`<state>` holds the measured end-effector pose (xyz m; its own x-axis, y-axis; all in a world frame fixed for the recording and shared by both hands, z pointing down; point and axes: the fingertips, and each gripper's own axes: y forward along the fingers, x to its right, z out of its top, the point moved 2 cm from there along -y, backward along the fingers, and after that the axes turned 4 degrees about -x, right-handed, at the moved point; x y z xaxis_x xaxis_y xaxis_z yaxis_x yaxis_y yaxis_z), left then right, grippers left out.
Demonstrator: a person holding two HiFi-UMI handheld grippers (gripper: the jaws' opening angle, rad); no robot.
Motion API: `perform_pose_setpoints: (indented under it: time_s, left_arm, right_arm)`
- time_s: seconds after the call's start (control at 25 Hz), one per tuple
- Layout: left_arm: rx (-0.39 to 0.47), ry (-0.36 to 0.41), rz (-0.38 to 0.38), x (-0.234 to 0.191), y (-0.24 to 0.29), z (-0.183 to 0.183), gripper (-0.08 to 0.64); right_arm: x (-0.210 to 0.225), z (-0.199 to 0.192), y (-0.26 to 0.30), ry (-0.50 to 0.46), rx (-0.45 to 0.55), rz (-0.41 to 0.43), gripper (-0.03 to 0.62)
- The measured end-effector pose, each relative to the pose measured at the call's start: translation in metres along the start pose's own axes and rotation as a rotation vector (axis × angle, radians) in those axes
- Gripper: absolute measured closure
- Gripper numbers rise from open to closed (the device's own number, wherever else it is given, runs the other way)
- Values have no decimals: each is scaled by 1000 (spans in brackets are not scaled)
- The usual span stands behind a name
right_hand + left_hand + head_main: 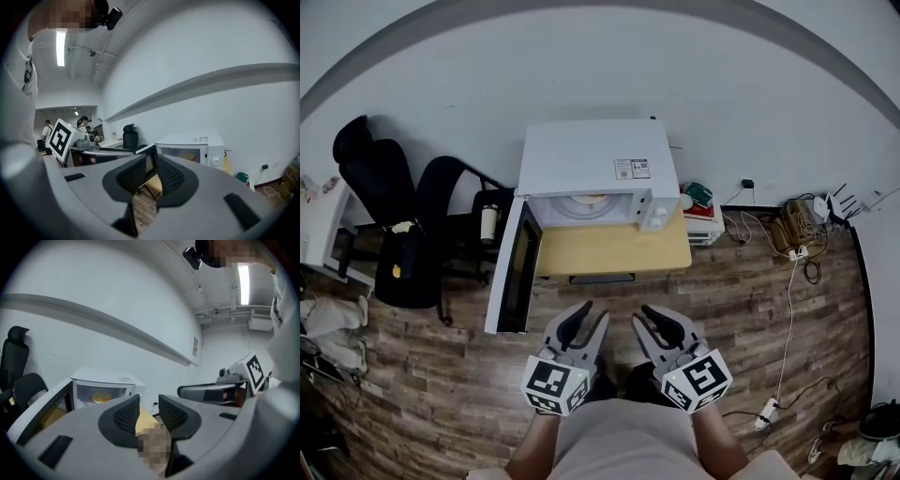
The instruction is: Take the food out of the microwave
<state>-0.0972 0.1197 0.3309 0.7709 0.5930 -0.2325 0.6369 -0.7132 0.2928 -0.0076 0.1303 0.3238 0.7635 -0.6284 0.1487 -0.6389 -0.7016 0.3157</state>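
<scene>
Microwave (pixel 592 157) stands white at the back of a light wooden table (pixel 614 248) against the wall, its door (pixel 514 272) swung fully open to the left in the head view. Food (pixel 589 200) – a yellowish item on the turntable – sits inside the cavity, untouched. Left gripper (pixel 149 403) has its jaws set apart with nothing between them; only the table edge shows through the gap. Right gripper (pixel 151 164) has its jaws parted by a narrower gap – also empty. Both grippers hang side by side over the wood-plank floor (pixel 441 375), well short of the table. Black office chairs (pixel 394 187) stand left of the door.
</scene>
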Motion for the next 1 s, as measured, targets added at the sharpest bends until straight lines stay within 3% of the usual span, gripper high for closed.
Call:
perform_pose_setpoints:
  time_s: [0.24,0.44,0.72,1.0]
  left_arm:
    - [-14,-78,-11,-16,21,-10,443]
    - [-23,-104,2,-26,39,-16,443]
    - [-39,-200,24,-50,78,-20,443]
    - [20,-290,75,-83,116,-24,443]
  right_arm:
    - [16,-5,14,2,-22,-26,526]
    - [33,-11,28,16,-31,-21,526]
    - [63,-20,54,29,-46,10,526]
    - [97,-21,76,35,-56,52,526]
